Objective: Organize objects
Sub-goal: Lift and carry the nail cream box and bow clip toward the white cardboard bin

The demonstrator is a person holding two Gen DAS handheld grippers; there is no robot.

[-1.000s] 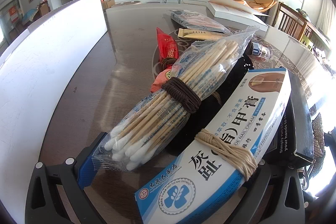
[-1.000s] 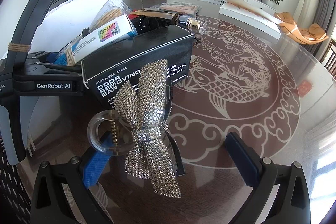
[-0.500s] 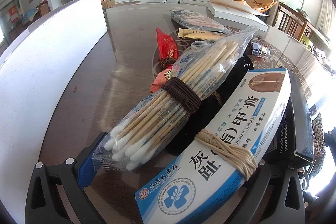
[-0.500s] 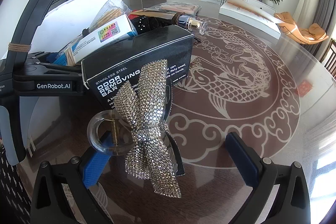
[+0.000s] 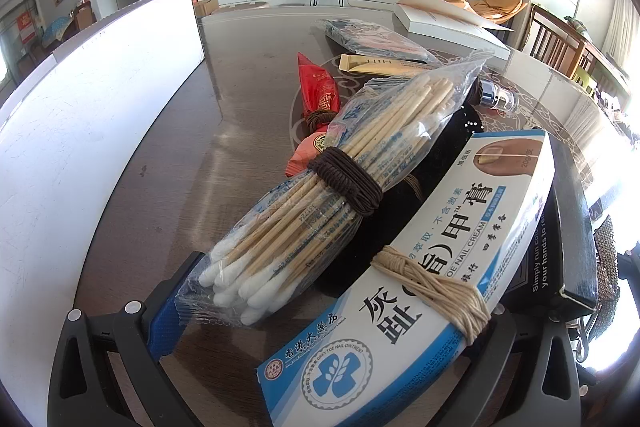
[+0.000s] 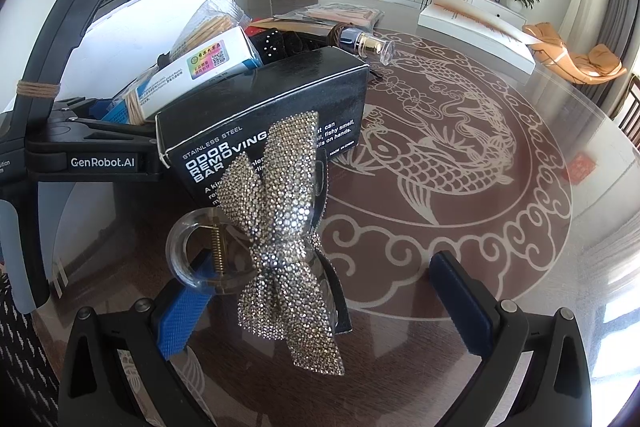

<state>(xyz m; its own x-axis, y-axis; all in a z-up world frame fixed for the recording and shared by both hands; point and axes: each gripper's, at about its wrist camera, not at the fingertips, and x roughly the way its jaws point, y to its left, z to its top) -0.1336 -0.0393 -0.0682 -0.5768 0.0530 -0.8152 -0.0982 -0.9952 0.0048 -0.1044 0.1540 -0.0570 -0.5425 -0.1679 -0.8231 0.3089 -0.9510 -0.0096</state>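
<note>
In the left wrist view, a bag of cotton swabs (image 5: 320, 187) bound with a brown band lies beside a white-blue nail cream box (image 5: 424, 279) tied with twine. Both lie between the wide-spread fingers of my left gripper (image 5: 328, 311), which is open. In the right wrist view, a rhinestone bow hair clip (image 6: 280, 235) stands against a black odor-removing-bar box (image 6: 264, 123). My right gripper (image 6: 320, 303) is open around the clip, its left blue pad (image 6: 180, 311) close to the clip's clear ring. The left gripper's body (image 6: 60, 147) shows at the left.
A white board (image 5: 80, 115) stands along the table's left side. A red packet (image 5: 320, 91), flat packets (image 5: 376, 39), a small glass bottle (image 6: 368, 45) and a white box (image 6: 472, 23) lie farther back on the glass table with a fish pattern (image 6: 440, 155).
</note>
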